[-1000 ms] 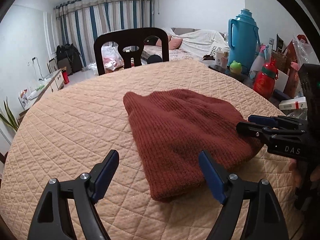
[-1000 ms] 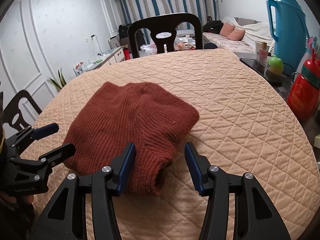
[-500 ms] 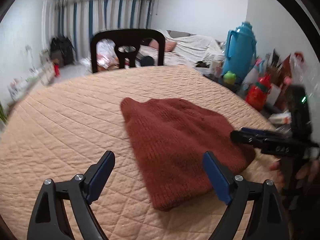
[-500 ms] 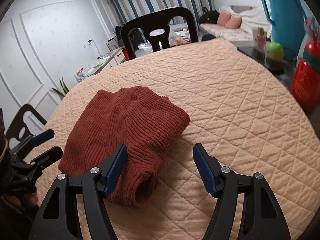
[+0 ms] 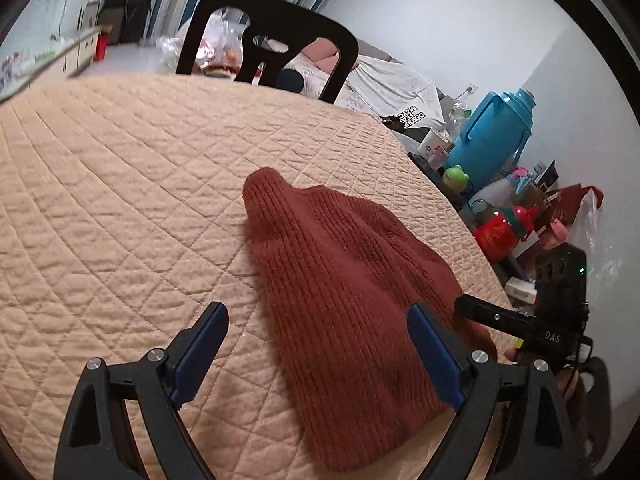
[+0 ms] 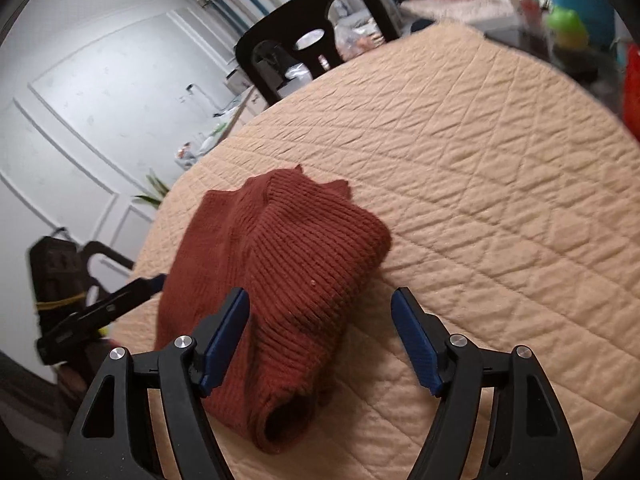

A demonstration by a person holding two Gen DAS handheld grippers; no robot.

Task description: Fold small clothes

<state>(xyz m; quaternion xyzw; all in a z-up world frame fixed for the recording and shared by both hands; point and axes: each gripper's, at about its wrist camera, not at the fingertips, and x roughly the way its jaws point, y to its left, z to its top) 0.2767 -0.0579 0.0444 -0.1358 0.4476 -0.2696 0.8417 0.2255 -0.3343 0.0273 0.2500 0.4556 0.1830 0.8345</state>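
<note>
Rust-red ribbed knit garment [image 5: 352,304] lying flat on quilted beige worktop [image 5: 120,184], bunched into a longish lump. Long axis running from a narrow peaked end far from the cams down to a wide end at the near edge of the worktop, roughly along the pointing direction of both tongs. Left tongs [image 5: 320,356] spread wide, gripping nothing, hovering at near end; garment mostly between centre and right-side finger, slightly right of centreline. Right tongs [image 6: 320,344] also spread, holding nothing; garment left of centre in that view, rolled open hem [image 6: 280,424] just by left-side finger, right-side finger over bare quilt. Other tool visible at frame edge in each view: right tongs [image 5: 520,328] touching or just beside garment's right flank, left tongs [image 6: 100,312] at its left flank, contact unclear. Both about equally near; near end is the reachable end. Likely next: pinch near hem/corners, carry away twd far peak for a fold across long axis. Risk: thick knit, pinch may catch top layer only. Chair [image 5: 272,40] and blue flask [image 5: 492,136] well apart, no obstruction.
</note>
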